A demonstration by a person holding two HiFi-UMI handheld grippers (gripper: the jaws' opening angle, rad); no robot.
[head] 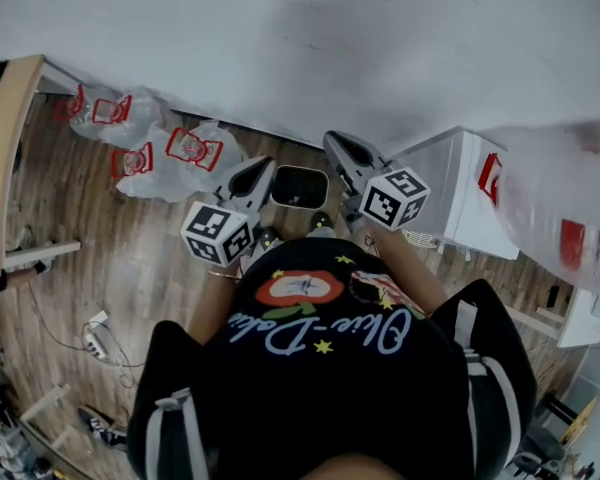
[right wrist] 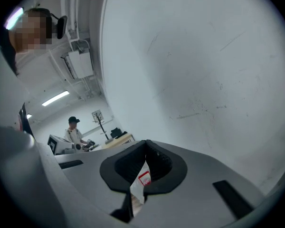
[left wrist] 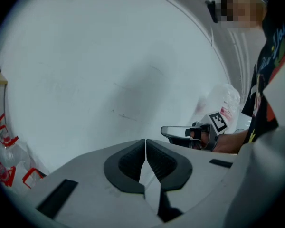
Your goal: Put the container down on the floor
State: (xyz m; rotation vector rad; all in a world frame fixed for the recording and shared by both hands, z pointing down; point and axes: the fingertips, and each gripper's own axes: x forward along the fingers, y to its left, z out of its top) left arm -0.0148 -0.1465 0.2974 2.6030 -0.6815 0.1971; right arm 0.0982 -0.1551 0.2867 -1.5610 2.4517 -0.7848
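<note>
An office: person (right wrist: 75,133) at a desk (right wrist: 118,139) under strip lighting (right wrist: 55,98).

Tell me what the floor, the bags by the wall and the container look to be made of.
Floor: wood or wood-look laminate, going by the brown planks with grain and seams; the finish looks matte.
Bags: thin clear plastic film, crinkled and shiny, with red print.
Container: probably plastic, judging by its smooth, pale, rounded rim and dark inside; it is too small here to be sure.

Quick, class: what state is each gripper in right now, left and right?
Left gripper: closed, nothing between the jaws.
Right gripper: closed, holding nothing.
</note>
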